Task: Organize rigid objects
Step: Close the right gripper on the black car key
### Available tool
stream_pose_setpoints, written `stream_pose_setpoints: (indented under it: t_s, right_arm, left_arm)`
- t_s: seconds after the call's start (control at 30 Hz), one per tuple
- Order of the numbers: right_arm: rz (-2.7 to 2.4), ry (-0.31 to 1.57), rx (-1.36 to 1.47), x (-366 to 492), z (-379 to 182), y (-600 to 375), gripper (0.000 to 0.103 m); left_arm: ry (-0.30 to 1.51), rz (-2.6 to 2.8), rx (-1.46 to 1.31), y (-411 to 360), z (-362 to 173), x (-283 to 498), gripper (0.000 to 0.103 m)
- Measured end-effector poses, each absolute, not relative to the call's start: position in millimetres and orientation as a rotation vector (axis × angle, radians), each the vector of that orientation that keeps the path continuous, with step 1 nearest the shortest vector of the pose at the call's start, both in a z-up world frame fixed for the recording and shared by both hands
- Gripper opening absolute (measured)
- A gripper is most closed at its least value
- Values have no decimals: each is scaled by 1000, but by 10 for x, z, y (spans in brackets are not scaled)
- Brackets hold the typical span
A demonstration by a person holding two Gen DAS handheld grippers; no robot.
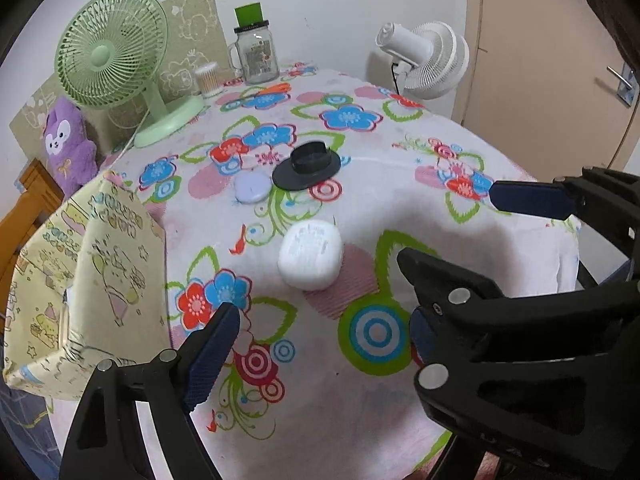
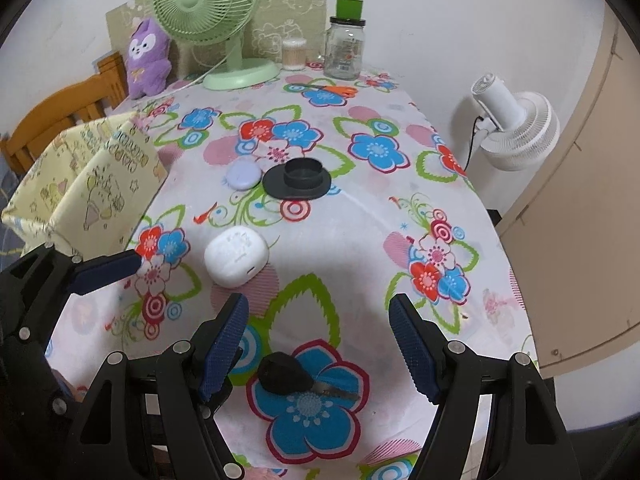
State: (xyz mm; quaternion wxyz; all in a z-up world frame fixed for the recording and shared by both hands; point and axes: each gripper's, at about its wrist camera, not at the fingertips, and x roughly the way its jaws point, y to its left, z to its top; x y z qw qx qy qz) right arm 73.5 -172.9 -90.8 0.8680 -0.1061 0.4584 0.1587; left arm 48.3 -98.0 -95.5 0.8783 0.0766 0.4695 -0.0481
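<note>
On the flowered tablecloth lie a white earbud case (image 1: 311,254) (image 2: 236,254), a lavender round case (image 1: 251,187) (image 2: 242,175) and a black hat-shaped disc (image 1: 307,165) (image 2: 298,180). My left gripper (image 1: 320,320) stands open just short of the white case, nothing between its fingers. The right gripper (image 2: 318,320) is open too, above a black-headed key (image 2: 288,376) lying flat on the cloth between its fingers; the pads do not touch it. Each gripper's blue finger shows in the other's view, the right one (image 1: 528,200) and the left one (image 2: 108,270).
A yellow patterned fabric box (image 1: 88,280) (image 2: 80,184) stands at the table's left edge. At the back are a green fan (image 1: 112,52), a glass jar (image 1: 260,56), a swab tub (image 1: 208,78), orange scissors (image 2: 332,90) and a purple plush (image 2: 146,60). A white fan (image 2: 516,128) stands off the right edge.
</note>
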Motion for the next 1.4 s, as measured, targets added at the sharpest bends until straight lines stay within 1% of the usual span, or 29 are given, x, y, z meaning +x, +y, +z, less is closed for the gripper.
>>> stream_pose_setpoints:
  t_s: [0.4,0.5,0.7,0.9,0.97,1.03,1.07,1.4]
  right_arm:
    - [371,1010,-226,650,-1198,-1713,75]
    - [378,1038,-220,637,-1273,-1712,72]
    - [374,1079,-210,632,-1402,-1694,71]
    - [339,1097,-205,628,-1452,-1707,64]
    - [338,1095,-204,609,-1447,-1698,59]
    - [350,1092,-214,578,-1431,-1664,44]
    - [347,1092,-216,569,-1427,-1651,42]
    - [328,1071,-211,672,-1358,-1659,40]
  left_arm:
    - [1016,-132,175,-958,-1188,344,89]
    - [1022,-146,173,-953,-1220,312,89]
    - [1044,-157,174,-947,-1305,300,90]
    - [1033,-162,157,-920,-1313,273,90]
    - [1031,-162,159,-920,-1312,270,90]
    - [1030,-162,163,-923,-1309,273,90]
    - [1029,-163,159,-919,-1309,274,90]
    - [1033,-170,148,-941,-1248,403,89]
